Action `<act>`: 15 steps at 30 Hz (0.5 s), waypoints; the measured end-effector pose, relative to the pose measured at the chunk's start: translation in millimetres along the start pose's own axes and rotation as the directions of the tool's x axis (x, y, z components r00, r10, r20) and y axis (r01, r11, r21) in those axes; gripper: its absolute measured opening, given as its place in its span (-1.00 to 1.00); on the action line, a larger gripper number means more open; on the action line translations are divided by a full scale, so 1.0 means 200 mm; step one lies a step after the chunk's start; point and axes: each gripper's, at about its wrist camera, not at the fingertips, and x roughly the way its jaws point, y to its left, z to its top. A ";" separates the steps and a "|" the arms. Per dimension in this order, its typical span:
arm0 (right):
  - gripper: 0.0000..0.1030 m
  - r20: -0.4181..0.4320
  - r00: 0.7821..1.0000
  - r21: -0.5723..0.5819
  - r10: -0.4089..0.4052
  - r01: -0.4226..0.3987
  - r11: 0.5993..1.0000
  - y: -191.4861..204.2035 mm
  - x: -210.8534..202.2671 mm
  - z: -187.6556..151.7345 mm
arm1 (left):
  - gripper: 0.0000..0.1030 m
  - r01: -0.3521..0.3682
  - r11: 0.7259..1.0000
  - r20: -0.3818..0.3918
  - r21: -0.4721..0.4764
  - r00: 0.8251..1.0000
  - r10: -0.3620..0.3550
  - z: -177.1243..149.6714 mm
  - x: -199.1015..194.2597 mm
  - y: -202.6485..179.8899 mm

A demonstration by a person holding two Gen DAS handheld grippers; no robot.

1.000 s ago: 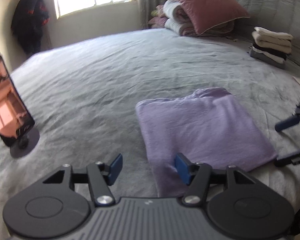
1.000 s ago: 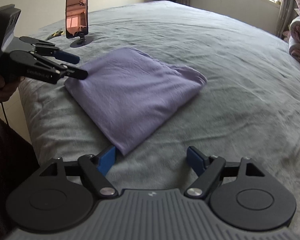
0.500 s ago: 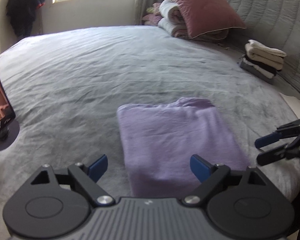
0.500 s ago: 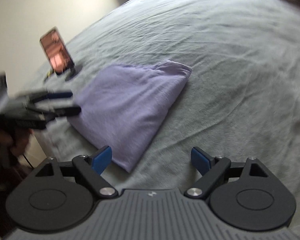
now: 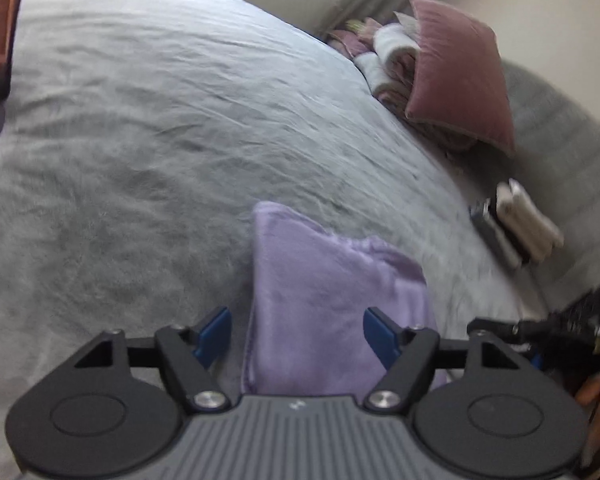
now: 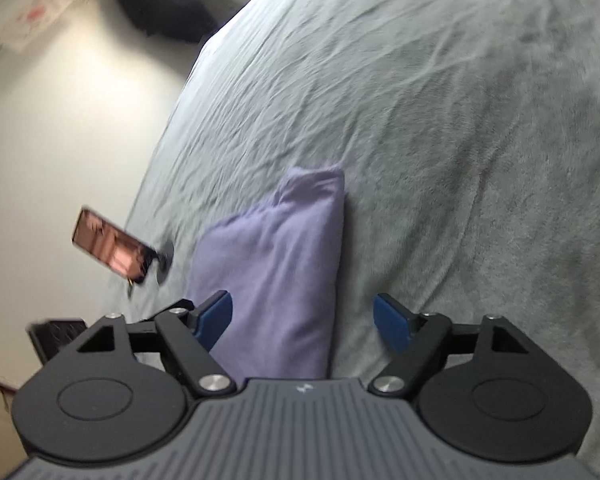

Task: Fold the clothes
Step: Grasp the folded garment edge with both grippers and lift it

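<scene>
Since the lilac garment already lies on the grey bed as a compact folded rectangle, the left wrist view suggests this piece is largely done: the left gripper hangs just above its near end with jaws spread wide and nothing between them, and a stack of folded clothes sits well apart near the headboard, beyond the pink pillow. The right gripper shows only as a dark blur at the edge. In the right wrist view, the right gripper is likewise wide and empty over the garment's other near end, with a phone on a stand beside it. What probably remains is one more fold or carrying the piece to the stack, though motion blur hides how neat its edges are.
</scene>
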 end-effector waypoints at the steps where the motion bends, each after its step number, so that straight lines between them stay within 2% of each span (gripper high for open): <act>1: 0.51 0.004 1.000 0.019 0.008 -0.008 1.000 -0.01 0.01 0.01 | 0.37 0.019 0.999 0.001 -0.032 1.000 -0.019 0.01 0.01 0.02; 4: 0.46 0.014 0.999 0.063 0.030 -0.030 0.998 -0.03 0.03 0.04 | 0.31 0.076 0.989 0.009 -0.125 0.997 -0.075 0.04 0.04 0.07; 9: 0.40 0.027 0.998 0.102 0.052 -0.054 0.993 -0.04 0.07 0.06 | 0.26 0.117 0.976 0.015 -0.186 0.993 -0.116 0.04 0.09 0.09; 15: 0.35 0.039 0.998 0.075 0.041 -0.044 0.996 -0.01 0.12 0.07 | 0.08 0.091 0.983 0.016 -0.160 0.996 -0.090 0.03 0.10 0.08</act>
